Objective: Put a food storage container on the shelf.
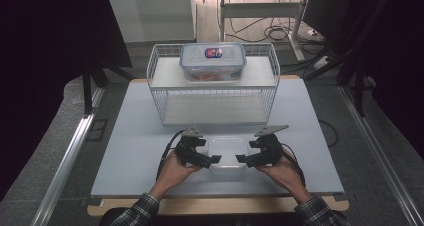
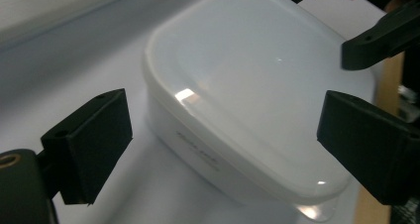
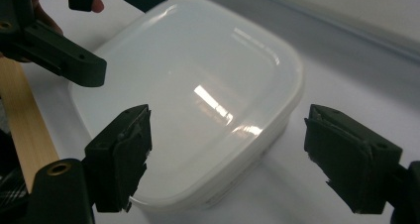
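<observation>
Pale worktop (image 1: 130,151), lower centre of the high view: white lidded container (image 1: 227,156) between left gripper (image 1: 214,159) and right gripper (image 1: 242,159), both jaws open, untouching; best squared on opposite sides and closed evenly, wire basket (image 1: 160,93) behind.

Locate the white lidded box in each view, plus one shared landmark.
High view: the white box sits low centre on the table, between the left gripper and right gripper.
Left gripper view: the box lies centre, ahead of the open jaws.
Right gripper view: the box lies centre, ahead of the open jaws.
Shared landmark: the table's wooden front edge.
</observation>
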`<act>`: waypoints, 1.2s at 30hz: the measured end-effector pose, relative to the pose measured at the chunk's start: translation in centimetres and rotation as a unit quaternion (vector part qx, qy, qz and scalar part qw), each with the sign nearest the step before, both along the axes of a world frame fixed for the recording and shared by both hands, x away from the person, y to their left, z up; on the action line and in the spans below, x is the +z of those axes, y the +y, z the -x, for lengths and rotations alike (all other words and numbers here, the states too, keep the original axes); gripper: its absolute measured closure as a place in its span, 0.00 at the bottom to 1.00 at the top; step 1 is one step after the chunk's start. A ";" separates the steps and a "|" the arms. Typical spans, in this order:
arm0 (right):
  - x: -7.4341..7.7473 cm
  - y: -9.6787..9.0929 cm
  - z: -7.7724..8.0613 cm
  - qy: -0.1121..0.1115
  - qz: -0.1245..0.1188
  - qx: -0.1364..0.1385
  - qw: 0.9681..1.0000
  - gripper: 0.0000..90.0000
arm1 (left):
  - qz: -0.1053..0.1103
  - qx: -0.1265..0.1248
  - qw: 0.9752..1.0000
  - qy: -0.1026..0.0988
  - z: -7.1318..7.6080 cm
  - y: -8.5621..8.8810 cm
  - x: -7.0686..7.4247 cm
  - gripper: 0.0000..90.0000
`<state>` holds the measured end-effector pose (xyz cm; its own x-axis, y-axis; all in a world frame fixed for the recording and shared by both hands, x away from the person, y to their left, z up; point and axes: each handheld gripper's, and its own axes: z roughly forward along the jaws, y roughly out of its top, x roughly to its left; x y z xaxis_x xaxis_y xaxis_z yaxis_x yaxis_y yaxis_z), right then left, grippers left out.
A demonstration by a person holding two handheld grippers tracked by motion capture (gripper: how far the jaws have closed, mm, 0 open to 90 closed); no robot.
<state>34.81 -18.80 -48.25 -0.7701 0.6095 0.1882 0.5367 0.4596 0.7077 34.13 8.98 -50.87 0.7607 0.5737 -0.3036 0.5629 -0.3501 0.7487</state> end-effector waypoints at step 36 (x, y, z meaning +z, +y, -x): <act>1.4 -1.4 2.3 0.013 -0.051 -0.081 0.995 0.86 | 0.062 0.075 0.995 0.016 2.9 2.5 1.6 0.88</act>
